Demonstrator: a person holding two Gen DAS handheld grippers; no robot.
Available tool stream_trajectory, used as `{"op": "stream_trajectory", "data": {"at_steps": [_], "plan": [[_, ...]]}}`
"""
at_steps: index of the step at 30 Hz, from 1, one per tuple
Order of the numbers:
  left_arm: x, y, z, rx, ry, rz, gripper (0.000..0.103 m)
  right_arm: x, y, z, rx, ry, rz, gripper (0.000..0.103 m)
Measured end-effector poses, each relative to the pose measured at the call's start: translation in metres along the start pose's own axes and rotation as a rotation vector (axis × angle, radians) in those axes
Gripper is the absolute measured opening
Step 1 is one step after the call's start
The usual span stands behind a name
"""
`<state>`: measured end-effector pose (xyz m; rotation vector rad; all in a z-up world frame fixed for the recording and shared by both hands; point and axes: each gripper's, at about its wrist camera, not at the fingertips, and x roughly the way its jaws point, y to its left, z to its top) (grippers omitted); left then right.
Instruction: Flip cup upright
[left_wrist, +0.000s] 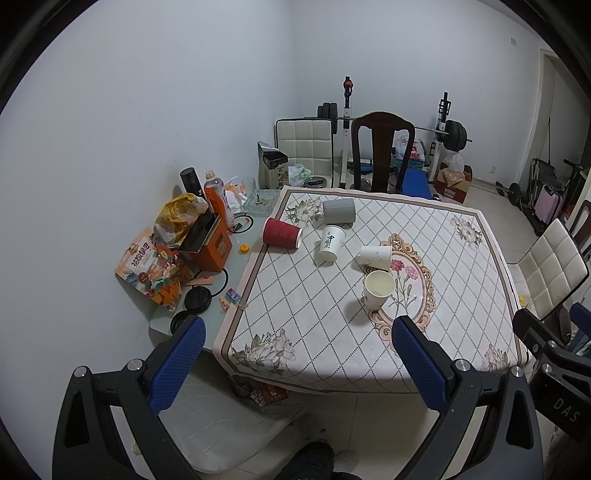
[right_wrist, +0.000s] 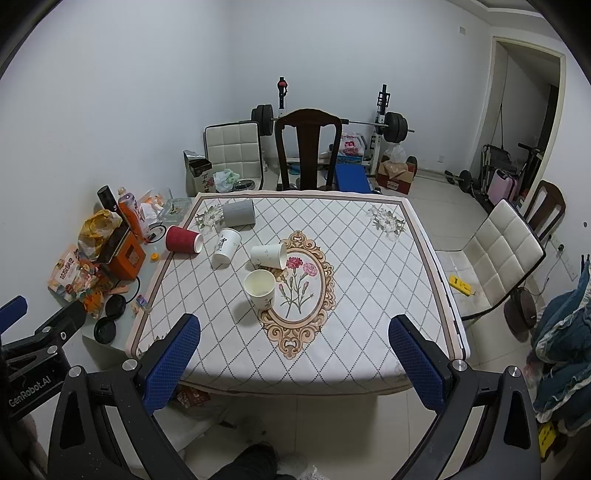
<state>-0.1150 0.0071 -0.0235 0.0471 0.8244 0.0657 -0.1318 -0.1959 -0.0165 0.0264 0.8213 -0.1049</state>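
Several cups are on the patterned tablecloth (left_wrist: 314, 314) (right_wrist: 369, 295). One cream paper cup (left_wrist: 377, 288) (right_wrist: 260, 288) stands upright near the flower medallion. A white paper cup (left_wrist: 376, 256) (right_wrist: 269, 255) lies on its side behind it. A white cup with green print (left_wrist: 331, 245) (right_wrist: 226, 247), a red ribbed cup (left_wrist: 281, 231) (right_wrist: 183, 239) and a grey cup (left_wrist: 339, 212) (right_wrist: 238, 212) also lie on their sides. My left gripper (left_wrist: 297, 354) and right gripper (right_wrist: 295, 350) are both open and empty, held back above the table's near edge.
Snack bags, bottles and an orange box (left_wrist: 212, 245) (right_wrist: 127, 258) crowd the table's left strip. A dark wooden chair (left_wrist: 382, 151) (right_wrist: 308, 147) stands behind the table, a white padded chair (left_wrist: 550, 269) (right_wrist: 495, 254) to the right. Weight equipment stands at the back wall.
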Motion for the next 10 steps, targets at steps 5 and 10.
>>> {"op": "stream_trajectory", "data": {"at_steps": [5,10], "plan": [[0.0,-0.0005,0.0,0.001,0.001,0.001,0.103,-0.0006,-0.0009,-0.0016,-0.001,0.002,-0.001,0.103],[0.0002,-0.0008,0.0003,-0.001,0.003,0.0,0.103,0.0035,0.0019,0.0061,0.0,0.008,-0.002,0.103]]}}
